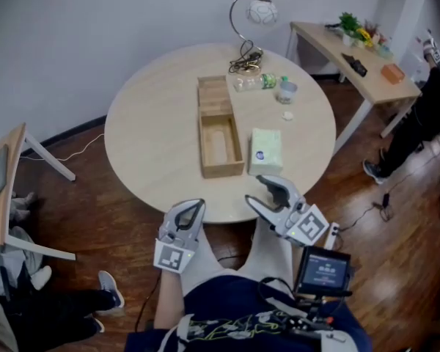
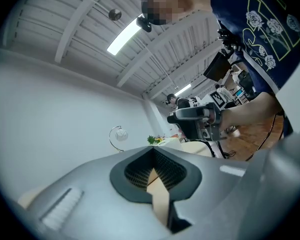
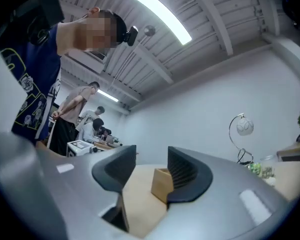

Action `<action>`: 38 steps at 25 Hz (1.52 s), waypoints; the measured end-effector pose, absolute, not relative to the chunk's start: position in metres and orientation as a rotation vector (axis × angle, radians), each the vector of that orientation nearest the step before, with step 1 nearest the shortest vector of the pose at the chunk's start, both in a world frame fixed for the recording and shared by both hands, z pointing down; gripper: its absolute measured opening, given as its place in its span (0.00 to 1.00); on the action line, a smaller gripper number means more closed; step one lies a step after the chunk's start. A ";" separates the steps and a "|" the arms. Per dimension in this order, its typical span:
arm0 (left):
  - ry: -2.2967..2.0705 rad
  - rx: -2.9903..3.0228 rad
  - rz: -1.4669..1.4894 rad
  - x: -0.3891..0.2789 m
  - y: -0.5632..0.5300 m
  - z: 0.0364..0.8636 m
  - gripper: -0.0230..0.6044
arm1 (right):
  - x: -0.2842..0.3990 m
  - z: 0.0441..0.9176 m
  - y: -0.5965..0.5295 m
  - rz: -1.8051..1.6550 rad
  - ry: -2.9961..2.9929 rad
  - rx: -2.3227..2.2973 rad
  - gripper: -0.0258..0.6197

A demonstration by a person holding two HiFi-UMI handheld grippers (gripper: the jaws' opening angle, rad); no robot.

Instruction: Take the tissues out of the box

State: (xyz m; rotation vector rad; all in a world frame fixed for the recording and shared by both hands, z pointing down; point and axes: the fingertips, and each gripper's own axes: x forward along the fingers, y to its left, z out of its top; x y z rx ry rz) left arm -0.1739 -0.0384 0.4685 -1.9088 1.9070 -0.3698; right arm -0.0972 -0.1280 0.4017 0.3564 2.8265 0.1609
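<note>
An open wooden box [image 1: 220, 134] lies in the middle of the round table [image 1: 154, 130], its lid folded back toward the far side. A pale green tissue pack [image 1: 266, 151] rests flat on the table just right of the box. My left gripper [image 1: 193, 207] hovers at the table's near edge with its tips together and nothing in them; in its own view the left gripper [image 2: 153, 150] is shut. My right gripper [image 1: 260, 191] sits just short of the tissue pack. Its jaws stand apart and empty, and the right gripper [image 3: 152, 156] frames the box [image 3: 161, 184].
An arched lamp [image 1: 253, 13], a small bottle [image 1: 257, 81] and a cup [image 1: 286, 90] stand at the table's far side. A long side table [image 1: 352, 57] is at the back right with a person [image 1: 425, 101] beside it. A chair [image 1: 7, 189] stands at the left.
</note>
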 end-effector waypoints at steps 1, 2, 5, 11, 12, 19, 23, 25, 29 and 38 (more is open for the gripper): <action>1.905 -1.912 -0.380 -0.174 -0.038 0.469 0.04 | -0.100 0.413 -0.122 0.176 2.854 0.391 0.33; 1.900 -1.915 -0.389 -0.175 -0.038 0.470 0.04 | -0.103 0.425 -0.118 0.210 2.882 0.426 0.33; 1.900 -1.936 -0.412 -0.174 -0.037 0.476 0.04 | -0.112 0.451 -0.113 0.342 2.939 0.470 0.27; 1.911 -1.899 -0.446 -0.181 -0.038 0.480 0.04 | -0.129 0.461 -0.109 0.429 3.022 0.317 0.04; 1.910 -1.883 -0.461 -0.181 -0.039 0.480 0.04 | -0.133 0.466 -0.109 0.459 3.051 0.264 0.04; 1.932 -1.874 -0.418 -0.176 -0.037 0.483 0.04 | -0.147 0.499 -0.096 0.844 3.097 0.055 0.04; 2.005 -1.952 0.132 -0.198 -0.012 0.469 0.04 | -0.141 0.466 -0.101 0.946 2.977 0.003 0.04; 1.992 -1.936 0.139 -0.199 -0.007 0.471 0.04 | -0.138 0.447 -0.098 1.049 2.884 0.037 0.04; 2.063 -1.936 0.143 -0.205 -0.014 0.466 0.04 | -0.132 0.434 -0.097 0.967 2.819 0.196 0.04; 1.933 -2.121 0.251 -0.184 -0.036 0.422 0.04 | -0.143 0.433 -0.119 0.287 2.969 0.421 0.04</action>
